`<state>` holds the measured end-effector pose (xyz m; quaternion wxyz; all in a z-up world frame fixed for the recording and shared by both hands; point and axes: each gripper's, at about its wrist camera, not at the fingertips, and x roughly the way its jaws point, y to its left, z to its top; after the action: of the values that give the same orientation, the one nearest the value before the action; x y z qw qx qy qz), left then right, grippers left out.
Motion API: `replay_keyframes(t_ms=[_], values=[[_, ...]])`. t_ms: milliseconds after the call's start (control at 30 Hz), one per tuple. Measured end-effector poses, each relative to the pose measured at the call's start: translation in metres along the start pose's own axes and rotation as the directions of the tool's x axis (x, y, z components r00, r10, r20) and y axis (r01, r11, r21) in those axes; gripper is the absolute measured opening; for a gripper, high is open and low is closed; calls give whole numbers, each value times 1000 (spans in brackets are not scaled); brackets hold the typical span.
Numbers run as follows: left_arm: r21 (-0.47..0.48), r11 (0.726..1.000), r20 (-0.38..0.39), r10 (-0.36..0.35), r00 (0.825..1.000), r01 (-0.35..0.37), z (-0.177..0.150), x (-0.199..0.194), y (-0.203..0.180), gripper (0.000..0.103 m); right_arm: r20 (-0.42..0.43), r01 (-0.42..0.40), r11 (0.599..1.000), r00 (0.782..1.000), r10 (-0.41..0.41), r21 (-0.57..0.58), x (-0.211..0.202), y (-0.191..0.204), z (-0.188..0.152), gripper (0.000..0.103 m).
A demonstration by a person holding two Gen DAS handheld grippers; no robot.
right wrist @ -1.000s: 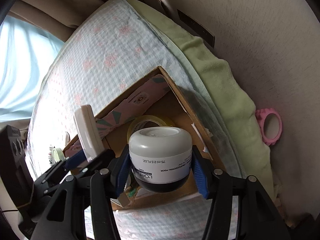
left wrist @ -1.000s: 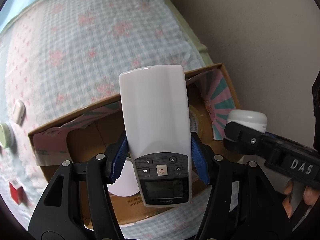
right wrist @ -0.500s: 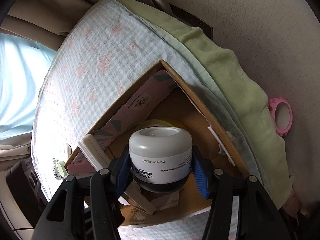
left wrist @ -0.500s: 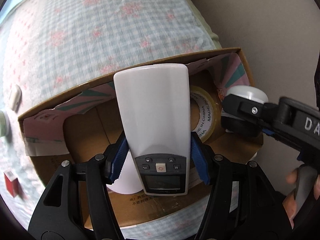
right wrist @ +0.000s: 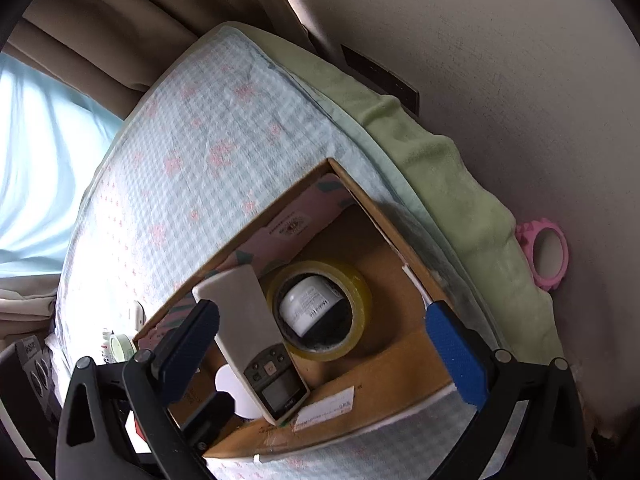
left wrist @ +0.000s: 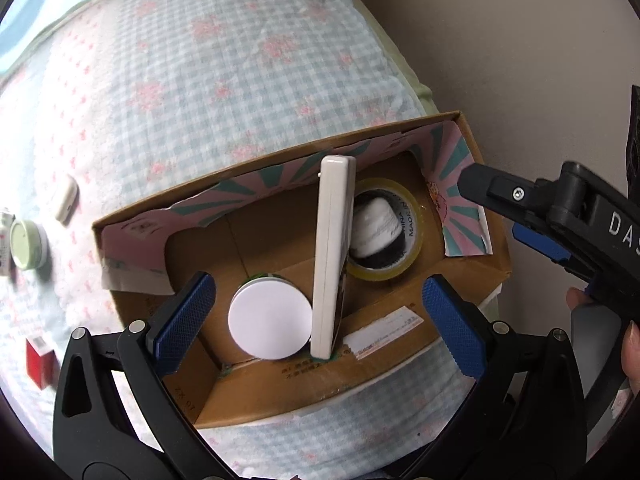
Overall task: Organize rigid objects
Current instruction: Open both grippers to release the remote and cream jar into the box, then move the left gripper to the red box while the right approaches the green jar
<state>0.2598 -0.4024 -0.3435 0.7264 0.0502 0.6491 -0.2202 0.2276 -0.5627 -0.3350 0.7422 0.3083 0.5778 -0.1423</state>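
An open cardboard box (left wrist: pixel 486 200) (right wrist: pixel 400 368) lies on the bed. Inside it a white remote-like device (left wrist: pixel 334 256) (right wrist: pixel 250 336) stands on its edge, leaning against a white-lidded jar (left wrist: pixel 270 322). A white and black cream jar (left wrist: pixel 374 228) (right wrist: pixel 310 310) sits inside a yellow tape roll (left wrist: pixel 408 256) (right wrist: pixel 356 316). My left gripper (left wrist: pixel 316 320) is open and empty above the box. My right gripper (right wrist: pixel 320 352) is open and empty above the box; it also shows at the right of the left wrist view (left wrist: pixel 560 216).
On the blue checked bedspread (left wrist: pixel 200 80) left of the box lie a green-lidded jar (left wrist: pixel 28 246), a small white object (left wrist: pixel 66 198) and a red box (left wrist: pixel 40 362). A wall runs along the right. A pink ring (right wrist: pixel 546 254) lies beside the green blanket (right wrist: pixel 460 184).
Both grippers have opened. The left one let go of the white device, which now stands on edge in the box. The right one dropped the cream jar into the tape roll.
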Motion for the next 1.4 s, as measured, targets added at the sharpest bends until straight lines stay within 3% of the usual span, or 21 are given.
replay_keyframes(t_ms=[400, 767, 967, 1133, 1300, 1400], values=[[-3, 1000, 40, 9, 999, -9, -27, -40, 6, 103, 17, 63, 998, 998, -63, 2, -45, 1, -17, 103], [-14, 997, 128, 78, 989, -77, -69, -113, 44, 103, 88, 70, 984, 995, -56, -161, -96, 42, -42, 103], [-115, 987, 187, 132, 974, -111, -101, -155, 97, 103, 105, 116, 928, 991, -84, -355, -106, 98, -66, 103], [-234, 963, 235, 188, 954, -132, -133, -185, 151, 103, 89, 78, 883, 995, -41, -463, -103, 147, -90, 103], [-268, 947, 259, 247, 934, -176, -167, -212, 201, 103, 124, 77, 804, 992, -4, -590, -99, 203, -124, 103], [-265, 947, 253, 250, 935, -182, -187, -218, 230, 103, 113, 62, 765, 993, 14, -641, -92, 234, -141, 103]])
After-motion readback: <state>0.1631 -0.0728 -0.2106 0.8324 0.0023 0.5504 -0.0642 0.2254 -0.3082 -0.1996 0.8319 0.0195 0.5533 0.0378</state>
